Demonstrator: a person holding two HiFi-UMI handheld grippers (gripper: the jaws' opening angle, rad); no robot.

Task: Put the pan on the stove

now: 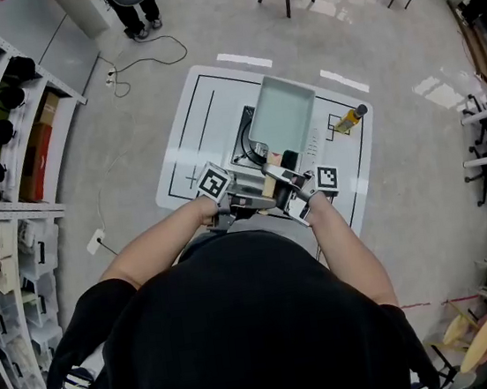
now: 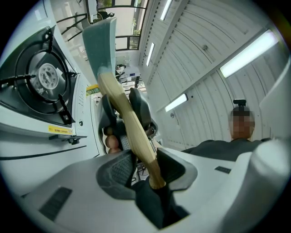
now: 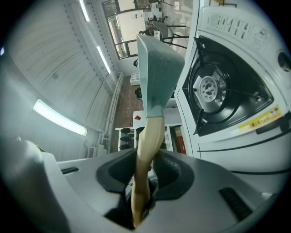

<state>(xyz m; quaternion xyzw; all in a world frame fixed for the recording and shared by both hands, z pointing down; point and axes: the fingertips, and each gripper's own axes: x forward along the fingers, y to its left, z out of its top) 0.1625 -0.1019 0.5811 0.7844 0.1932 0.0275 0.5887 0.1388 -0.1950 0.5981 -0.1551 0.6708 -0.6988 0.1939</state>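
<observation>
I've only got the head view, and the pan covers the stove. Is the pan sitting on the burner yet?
Observer: Not yet. The right gripper view shows a gap between the pan and the burner.
Operator: Are both jaws on the handle?
Observer: The left gripper is shut on the very end of the wooden handle.
Operator: And the right?
Observer: The right gripper is shut on it too, closer to the pan.

Left gripper [image 2: 144,164], right gripper [image 3: 142,175], tight on handle [image 2: 128,122]

A white table [image 1: 188,127] marked with black lines carries a stove [image 1: 248,146] and a yellow bottle [image 1: 349,119].
</observation>
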